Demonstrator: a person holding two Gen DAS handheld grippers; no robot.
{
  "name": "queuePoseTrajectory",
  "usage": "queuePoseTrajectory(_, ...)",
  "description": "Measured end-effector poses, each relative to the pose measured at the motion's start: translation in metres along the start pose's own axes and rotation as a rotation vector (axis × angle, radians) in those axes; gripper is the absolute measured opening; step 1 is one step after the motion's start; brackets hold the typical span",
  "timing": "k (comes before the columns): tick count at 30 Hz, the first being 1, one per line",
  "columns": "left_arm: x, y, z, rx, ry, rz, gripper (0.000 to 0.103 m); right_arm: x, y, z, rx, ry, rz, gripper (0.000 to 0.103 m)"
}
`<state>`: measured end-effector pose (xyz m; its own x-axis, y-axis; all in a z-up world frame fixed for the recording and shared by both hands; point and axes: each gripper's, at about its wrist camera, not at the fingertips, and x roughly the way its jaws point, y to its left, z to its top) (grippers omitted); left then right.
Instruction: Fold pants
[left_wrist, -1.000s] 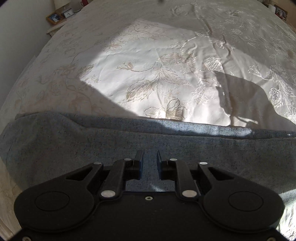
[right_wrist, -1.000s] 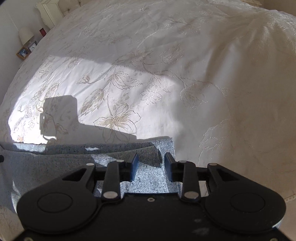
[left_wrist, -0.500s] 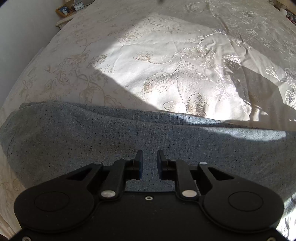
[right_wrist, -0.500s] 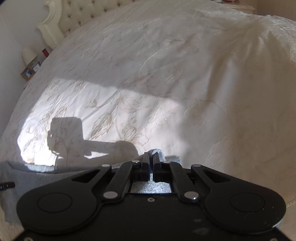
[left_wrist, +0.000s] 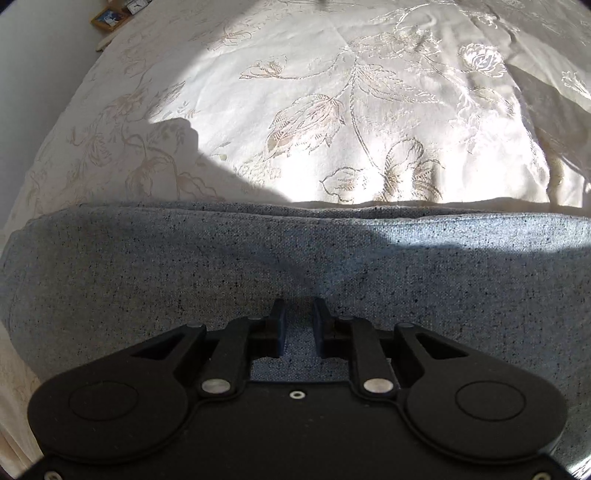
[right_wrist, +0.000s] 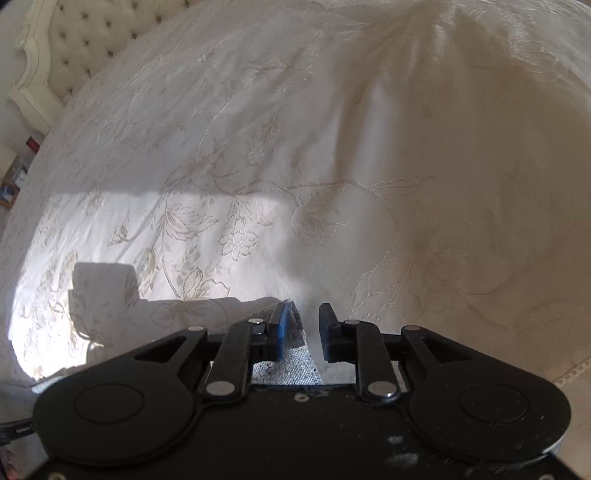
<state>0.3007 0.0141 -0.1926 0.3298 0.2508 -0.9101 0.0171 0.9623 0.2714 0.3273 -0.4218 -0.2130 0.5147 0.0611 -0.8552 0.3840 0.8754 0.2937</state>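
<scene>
Pants (left_wrist: 295, 258) lie beneath left claw (left_wrist: 298, 323), corner between right claw (right_wrist: 301, 326).

No text, label, brand, number or sign can be read in either view. The small framed picture (left_wrist: 109, 17) at the top left of the left wrist view is too small and blurred to show any writing, and the clock face (left_wrist: 137, 3) beside it is cut by the frame's edge, so its numerals cannot be made out. The red object (right_wrist: 32, 143) at the left edge of the right wrist view shows no legible lettering.
</scene>
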Motion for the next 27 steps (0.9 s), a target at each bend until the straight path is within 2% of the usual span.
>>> queuePoseTrajectory(2,-0.009,0.001,-0.003,-0.018,-0.019,-0.003,0.025,-0.018,-0.011,-0.003,0.022,-0.008,0.019,0.022)
queuePoseTrajectory(5,-0.031,0.0,-0.013,-0.059,-0.047,-0.066,0.026,-0.039,-0.018,-0.018,-0.021,-0.009,0.024,0.023)
queuePoseTrajectory(8,-0.05,-0.007,-0.032,-0.056,-0.059,-0.101,0.026,-0.046,-0.024,-0.037,-0.058,0.033,0.035,0.024)
queuePoseTrajectory(12,-0.05,-0.013,-0.053,-0.049,-0.007,-0.127,0.026,-0.039,-0.029,-0.059,-0.051,0.081,0.07,0.025)
queuePoseTrajectory(14,-0.04,-0.017,-0.06,-0.04,0.034,-0.109,0.026,-0.033,-0.027,-0.064,-0.052,0.096,0.065,0.025)
queuePoseTrajectory(16,-0.033,-0.017,-0.062,-0.04,0.043,-0.104,0.026,-0.031,-0.022,-0.067,-0.059,0.106,0.076,0.025)
queuePoseTrajectory(17,-0.032,-0.017,-0.061,-0.038,0.047,-0.104,0.026,-0.034,-0.018,-0.067,-0.076,0.106,0.084,0.021)
queuePoseTrajectory(18,-0.032,-0.017,-0.059,-0.035,0.049,-0.102,0.026,-0.037,-0.012,-0.067,-0.104,0.106,0.104,0.004)
queuePoseTrajectory(19,-0.032,-0.017,-0.057,-0.032,0.049,-0.1,0.026,-0.041,-0.006,-0.066,-0.132,0.106,0.112,0.004)
queuePoseTrajectory(20,-0.033,-0.016,-0.056,-0.03,0.047,-0.101,0.026,-0.045,-0.002,-0.067,-0.154,0.099,0.107,0.004)
queuePoseTrajectory(23,-0.045,-0.008,-0.058,-0.044,0.037,-0.11,0.026,-0.051,0.004,-0.069,-0.226,0.069,-0.002,0.004)
queuePoseTrajectory(27,-0.066,0.016,-0.075,-0.058,-0.003,-0.091,0.026,-0.046,-0.012,-0.066,-0.175,0.084,-0.061,0.004)
